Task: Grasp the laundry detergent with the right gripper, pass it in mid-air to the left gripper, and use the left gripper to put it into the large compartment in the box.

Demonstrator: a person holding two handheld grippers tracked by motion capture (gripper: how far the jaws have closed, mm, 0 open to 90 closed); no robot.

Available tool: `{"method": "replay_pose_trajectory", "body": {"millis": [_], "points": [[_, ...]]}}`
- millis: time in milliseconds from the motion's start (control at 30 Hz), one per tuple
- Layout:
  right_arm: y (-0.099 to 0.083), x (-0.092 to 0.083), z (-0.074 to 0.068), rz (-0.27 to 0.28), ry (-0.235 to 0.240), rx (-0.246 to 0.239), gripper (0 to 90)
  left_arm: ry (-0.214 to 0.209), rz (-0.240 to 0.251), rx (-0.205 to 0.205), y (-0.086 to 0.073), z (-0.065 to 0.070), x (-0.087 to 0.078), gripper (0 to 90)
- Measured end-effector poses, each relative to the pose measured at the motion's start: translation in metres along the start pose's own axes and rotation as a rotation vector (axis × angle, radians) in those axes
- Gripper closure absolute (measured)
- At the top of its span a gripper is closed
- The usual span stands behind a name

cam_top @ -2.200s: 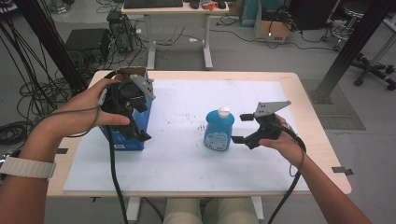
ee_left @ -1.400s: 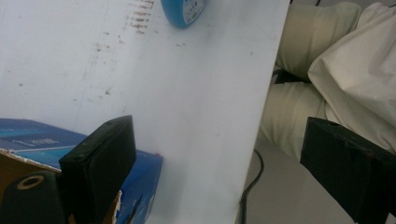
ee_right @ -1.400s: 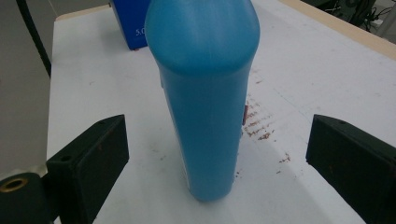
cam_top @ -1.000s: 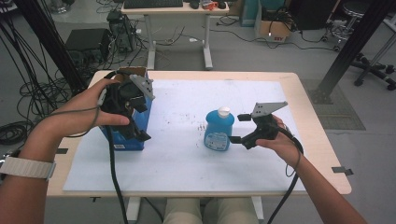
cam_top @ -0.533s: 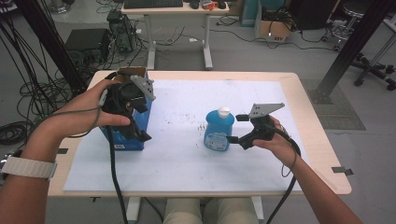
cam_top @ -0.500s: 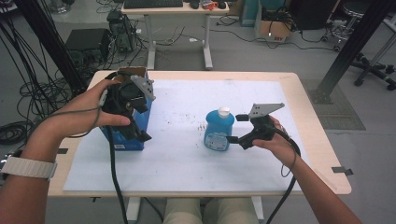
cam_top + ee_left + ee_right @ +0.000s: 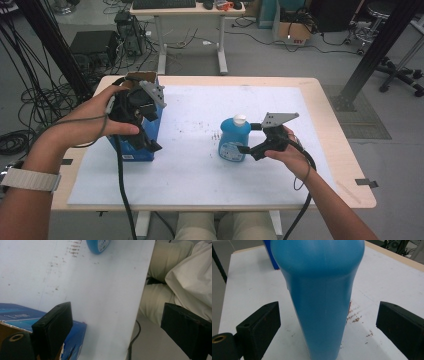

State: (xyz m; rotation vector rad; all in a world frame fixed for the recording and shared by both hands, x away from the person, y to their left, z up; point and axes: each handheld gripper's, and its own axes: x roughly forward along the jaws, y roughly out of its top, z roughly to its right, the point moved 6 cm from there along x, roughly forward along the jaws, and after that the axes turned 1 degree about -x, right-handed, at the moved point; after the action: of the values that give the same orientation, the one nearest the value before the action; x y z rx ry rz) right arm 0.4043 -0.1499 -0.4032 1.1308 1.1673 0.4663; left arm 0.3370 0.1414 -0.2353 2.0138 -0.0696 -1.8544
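Observation:
A blue bottle [image 7: 233,140] with a white cap stands upright on the white mat [image 7: 190,170], right of centre. My right gripper [image 7: 248,137] is open at the bottle's right side. In the right gripper view the bottle [image 7: 322,290] stands between the two spread jaws of the right gripper [image 7: 329,332], with a gap on each side. A blue cardboard box [image 7: 131,145] stands at the left of the mat. My left gripper [image 7: 149,131] is held over the box, tilted downward. It is open with nothing between its jaws, and the box [image 7: 17,315] lies beside its left jaw.
The mat covers most of the wooden table [image 7: 330,125]. In the left gripper view the mat's near edge [image 7: 140,302] and the person's light trousers [image 7: 180,277] show. Cables trail from both grippers over the front edge. A desk and chairs stand behind the table.
My right gripper has moved left towards the bottle, so its open jaws now flank it. The left gripper, the box and the bottle have stayed put.

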Motion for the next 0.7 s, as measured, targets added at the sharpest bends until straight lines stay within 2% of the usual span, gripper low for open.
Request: {"method": "replay_pose_trajectory", "body": {"millis": [333, 567, 633, 700], "points": [[-0.003, 0.009, -0.001, 0.024, 0.003, 0.008, 5.7, 0.001, -0.007, 0.007, -0.001, -0.001, -0.001, 10.9], [-0.005, 0.015, -0.001, 0.045, 0.012, 0.014, 6.7, 0.000, -0.001, -0.015, -0.001, 0.000, 0.000, 10.9], [-0.004, 0.016, -0.001, 0.052, 0.013, 0.011, 7.0, 0.001, -0.008, 0.002, -0.002, -0.001, -0.001, 10.9], [-0.004, 0.016, -0.001, 0.058, 0.012, 0.008, 7.7, 0.000, 0.003, -0.015, -0.001, 0.000, 0.000, 10.9]]}}
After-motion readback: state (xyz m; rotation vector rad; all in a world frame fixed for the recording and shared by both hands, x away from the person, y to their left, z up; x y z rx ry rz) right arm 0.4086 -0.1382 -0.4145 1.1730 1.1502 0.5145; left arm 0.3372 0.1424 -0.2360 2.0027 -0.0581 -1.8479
